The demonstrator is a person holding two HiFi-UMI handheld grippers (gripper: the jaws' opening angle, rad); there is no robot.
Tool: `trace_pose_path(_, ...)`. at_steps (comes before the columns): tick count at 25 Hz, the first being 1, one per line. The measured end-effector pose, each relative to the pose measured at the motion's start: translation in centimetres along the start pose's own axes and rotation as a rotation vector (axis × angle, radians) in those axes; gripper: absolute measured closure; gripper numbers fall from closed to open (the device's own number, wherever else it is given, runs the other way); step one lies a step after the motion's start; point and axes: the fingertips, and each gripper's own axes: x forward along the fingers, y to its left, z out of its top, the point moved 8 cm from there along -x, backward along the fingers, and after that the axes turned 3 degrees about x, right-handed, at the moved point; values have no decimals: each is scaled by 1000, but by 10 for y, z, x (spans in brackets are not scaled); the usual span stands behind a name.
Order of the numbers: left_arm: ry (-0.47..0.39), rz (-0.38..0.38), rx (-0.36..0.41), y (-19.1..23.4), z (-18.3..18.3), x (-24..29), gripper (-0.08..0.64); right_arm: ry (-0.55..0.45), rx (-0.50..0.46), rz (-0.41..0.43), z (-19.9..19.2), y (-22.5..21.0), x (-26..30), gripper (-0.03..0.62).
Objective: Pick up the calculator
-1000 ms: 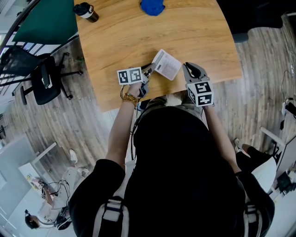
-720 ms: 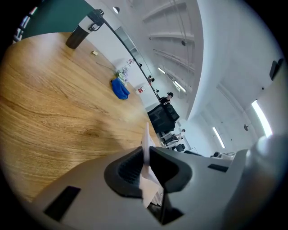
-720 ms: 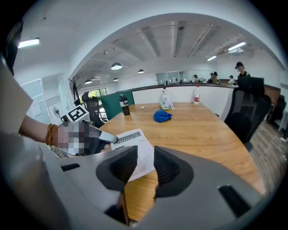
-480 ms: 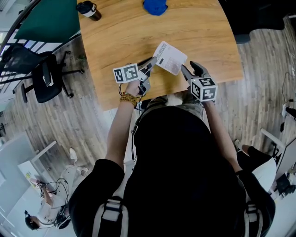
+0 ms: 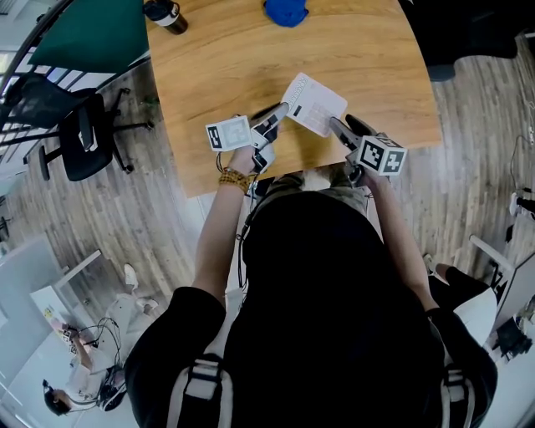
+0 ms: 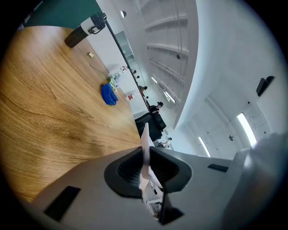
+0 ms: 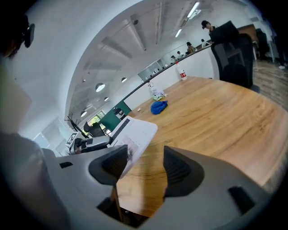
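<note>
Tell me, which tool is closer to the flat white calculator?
Left. The left tool is clamped on the flat white calculator's edge. The right tool, its jaws just opened and gripping nothing, sits beside its near corner.

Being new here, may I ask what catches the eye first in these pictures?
The white calculator stands out, pinched by the left gripper and held above the wooden table near its front edge. The right gripper beside it has just been opening, with the calculator's corner at its gap, unpressed. A blue object lies at the table's far edge.
</note>
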Motion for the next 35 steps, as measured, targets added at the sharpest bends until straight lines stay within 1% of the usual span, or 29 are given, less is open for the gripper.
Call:
trace_pose_path(5, 11, -25, 0, -5, -2, 1, 500, -22, 91, 101, -2, 0, -3, 341)
trace_pose_path(7, 26, -43, 2, -8, -4, 3, 500, -23, 118, 156, -3, 4, -2, 348)
trace_pose_path(8, 34, -53, 4, -11, -6, 4, 500, -18, 129, 186, -5, 5, -1, 371)
trace_pose_path(10, 45, -70, 7, -16, -10, 6, 500, 1, 137, 225, -11, 7, 2, 388)
trace_pose_path(12, 45, -81, 7, -18, -13, 8, 500, 16, 134, 230, -12, 10, 1, 405)
trace_pose_path(15, 51, -90, 10, -16, -14, 7, 500, 8, 159, 249, -12, 9, 1, 411)
trace_pose_path(18, 53, -96, 45, -13, -14, 4, 499, -5, 178, 265, -12, 9, 0, 436)
trace_pose_path(21, 56, -81, 71, -11, -15, -1, 499, -24, 208, 291, -12, 8, -1, 461)
trace_pose_path(24, 62, -91, 63, -11, -18, -2, 499, -33, 232, 312, -8, 11, -3, 477)
trace_pose_path(26, 74, -94, 62, -10, -18, 0, 494, -54, 270, 310, 0, 15, -6, 492)
trace_pose_path(28, 86, -106, 52, -10, -19, 1, 486, -107, 342, 342, 9, 21, -8, 515)
trace_pose_path(29, 88, -111, 47, -11, -19, 2, 485, -128, 361, 355, 12, 24, -8, 525)
trace_pose_path(30, 89, -113, 44, -11, -19, 2, 482, -133, 353, 348, 14, 24, -8, 526)
trace_pose_path(33, 97, -113, 58, -11, -19, 4, 478, -108, 274, 300, 19, 22, -12, 528)
trace_pose_path(35, 101, -106, 60, -8, -19, 6, 479, -102, 239, 295, 21, 20, -12, 528)
